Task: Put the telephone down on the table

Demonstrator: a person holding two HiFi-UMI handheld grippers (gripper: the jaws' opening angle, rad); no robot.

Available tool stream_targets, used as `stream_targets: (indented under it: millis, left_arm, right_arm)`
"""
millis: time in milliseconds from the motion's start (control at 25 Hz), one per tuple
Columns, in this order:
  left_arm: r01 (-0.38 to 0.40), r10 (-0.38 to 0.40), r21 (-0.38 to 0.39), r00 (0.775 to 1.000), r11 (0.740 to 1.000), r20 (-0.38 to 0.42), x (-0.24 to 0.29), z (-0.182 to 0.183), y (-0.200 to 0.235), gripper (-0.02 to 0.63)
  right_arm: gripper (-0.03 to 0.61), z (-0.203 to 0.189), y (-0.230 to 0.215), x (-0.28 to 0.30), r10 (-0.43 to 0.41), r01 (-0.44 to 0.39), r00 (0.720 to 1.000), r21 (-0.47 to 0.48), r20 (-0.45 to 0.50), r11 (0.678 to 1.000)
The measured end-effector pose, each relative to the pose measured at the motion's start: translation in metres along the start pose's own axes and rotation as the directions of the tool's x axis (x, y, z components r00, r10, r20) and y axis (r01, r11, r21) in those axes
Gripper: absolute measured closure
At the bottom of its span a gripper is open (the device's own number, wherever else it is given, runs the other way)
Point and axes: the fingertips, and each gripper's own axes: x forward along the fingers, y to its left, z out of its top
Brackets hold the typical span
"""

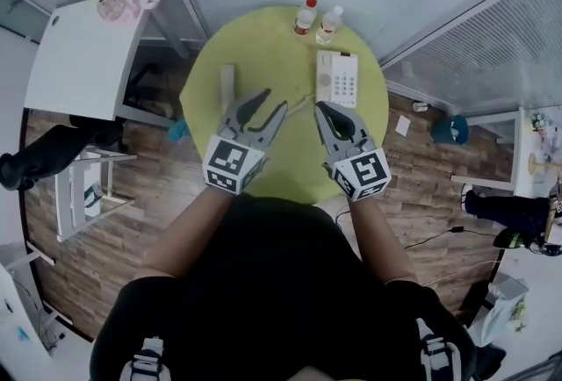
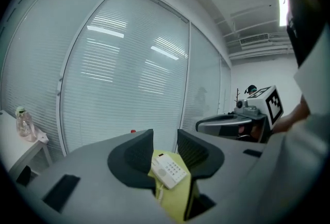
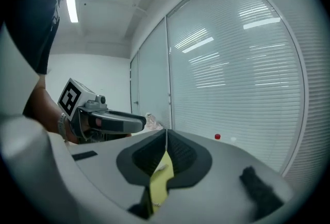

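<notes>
Just ahead of the right gripper (image 1: 323, 107), on a round yellow-green table (image 1: 263, 46), a white telephone (image 1: 336, 79) lies flat and apart from both tools. It is a slim rectangular desk set, with a grid of pale keys down one side and the handset resting in its cradle along the other. A thin cord trails from its near end toward the grippers. The right gripper's jaws are pinched together at the tips and hold nothing. The left gripper (image 1: 273, 100) hovers beside it with its jaws apart and nothing gripped. In the left gripper view the telephone shows through the gap between them, farther out on the table and untouched. Beyond the telephone, at the table's far edge, stand a red-capped bottle (image 1: 306, 17) and a white-capped bottle (image 1: 330, 24). A pale oblong object (image 1: 227, 88) lies ahead and to the left of the left gripper.
</notes>
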Motion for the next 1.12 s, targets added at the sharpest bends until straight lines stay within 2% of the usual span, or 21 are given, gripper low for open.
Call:
stream_targets:
  millis: [200, 480, 840, 1120]
  left_arm:
    - [0.019, -0.02, 0.041, 0.999, 0.999, 0.04, 0.002, 0.019, -0.023, 0.527]
    - [0.031, -0.034, 0.069, 0.999, 0.997, 0.037, 0.006, 0.026, -0.036, 0.594]
    - [0.055, -0.06, 0.084, 0.997, 0.995, 0.058, 0.004, 0.03, -0.045, 0.601]
    - [0.039, -0.045, 0.084, 0.996, 0.996, 0.073, 0.001, 0.029, -0.047, 0.601]
  right_arm:
    - [0.559, 0.012, 0.004, -0.013, 0.034, -0.033, 0.999, -0.022, 0.031, 0.999]
    - [0.56, 0.025, 0.001, -0.024, 0.049, -0.047, 0.996, -0.024, 0.076, 0.999]
    - [0.56, 0.032, 0.0, -0.027, 0.056, -0.056, 0.992, -0.008, 0.116, 0.998]
    - [0.56, 0.029, 0.002, -0.03, 0.062, -0.06, 0.992, -0.022, 0.114, 0.998]
